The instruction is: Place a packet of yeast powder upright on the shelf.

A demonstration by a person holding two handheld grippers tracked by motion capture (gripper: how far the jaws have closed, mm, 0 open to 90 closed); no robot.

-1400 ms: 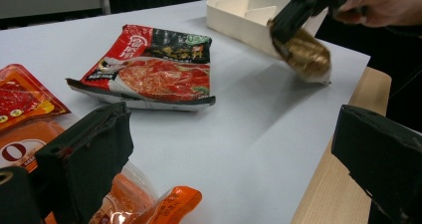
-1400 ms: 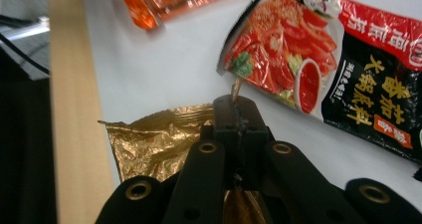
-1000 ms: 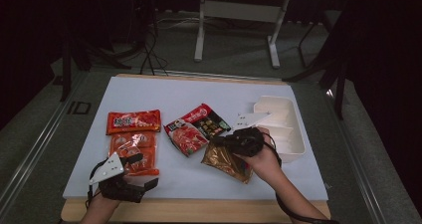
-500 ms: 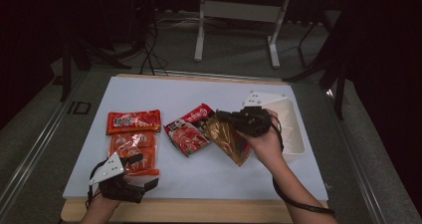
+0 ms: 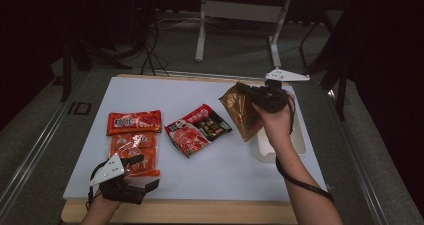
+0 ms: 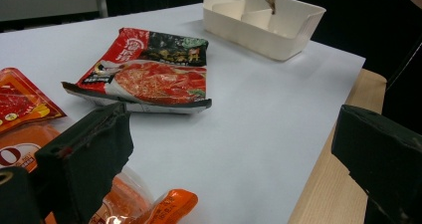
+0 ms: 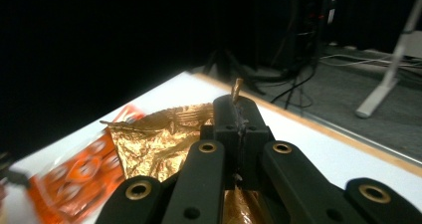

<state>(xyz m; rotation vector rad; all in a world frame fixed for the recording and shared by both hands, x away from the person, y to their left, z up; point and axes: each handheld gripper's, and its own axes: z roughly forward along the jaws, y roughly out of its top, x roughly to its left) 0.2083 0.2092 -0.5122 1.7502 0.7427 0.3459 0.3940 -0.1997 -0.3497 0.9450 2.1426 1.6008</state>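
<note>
A red-and-black packet (image 5: 198, 129) lies mid-tabletop (image 5: 220, 170); an orange packet (image 5: 134, 122) sits near the left edge, another orange pack (image 5: 136, 152) just nearer the front edge

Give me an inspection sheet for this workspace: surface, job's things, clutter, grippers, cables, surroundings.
Surface: white table top with a wooden front edge.
Job's things: gold packet held up in the air beside the white divided tray.
Clutter: red-and-black packet mid-table; orange packets at left.
Grippers: right hand-held gripper shut on the gold packet; left hand-held gripper open, low by the orange packets.
Cables: black cables on the floor beyond the table.
Surroundings: dark room, white table legs behind.
</note>
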